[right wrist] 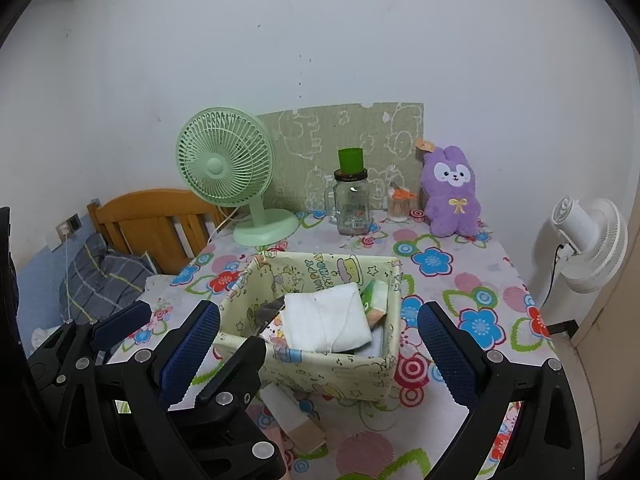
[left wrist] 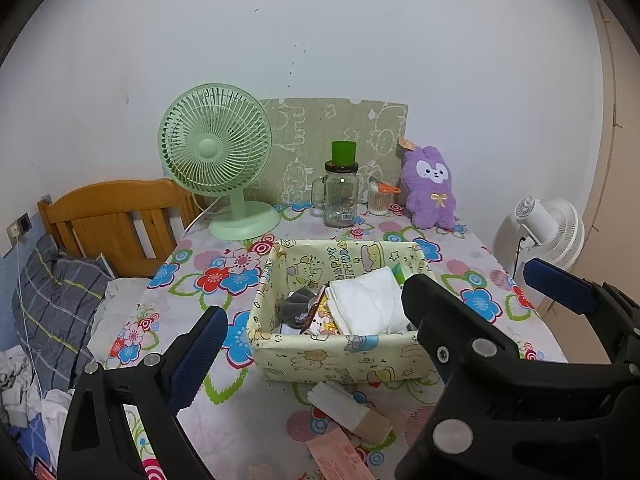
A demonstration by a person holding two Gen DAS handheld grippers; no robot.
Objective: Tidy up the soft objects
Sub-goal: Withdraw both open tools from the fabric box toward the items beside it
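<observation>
Table (left wrist: 472, 276), flowered cloth; wall behind.

Basket (left wrist: 340, 356), yellow printed fabric, centre of table, near edge. Held: folded white cloth (left wrist: 368, 300) on top, right of middle; grey soft item (left wrist: 298, 304) at left, partly under it; green packet (right wrist: 376, 300) against right wall; printed items beneath, unclear.

Purple plush (left wrist: 430, 188), upright, far right of table, against green board (left wrist: 320, 136); well apart from basket.

Jar (left wrist: 340, 196), glass, handled, dark lid, green cup (left wrist: 343, 152) on top; far centre. Swab tub (left wrist: 378, 200) just right of jar, between jar and plush.

Green fan (left wrist: 218, 160), far left of table. White fan (left wrist: 554, 236), off table at right.

White roll (left wrist: 340, 400) and pink slip (left wrist: 340, 456), on table just near side of basket.

Bed headboard (left wrist: 116, 220) and checked pillow (left wrist: 56, 300), left of table.

Left tongs (left wrist: 312, 320), wide open, holding nothing, near side of basket. Right tongs (right wrist: 320, 344), wide open, holding nothing, straddling basket's near side in own view.
</observation>
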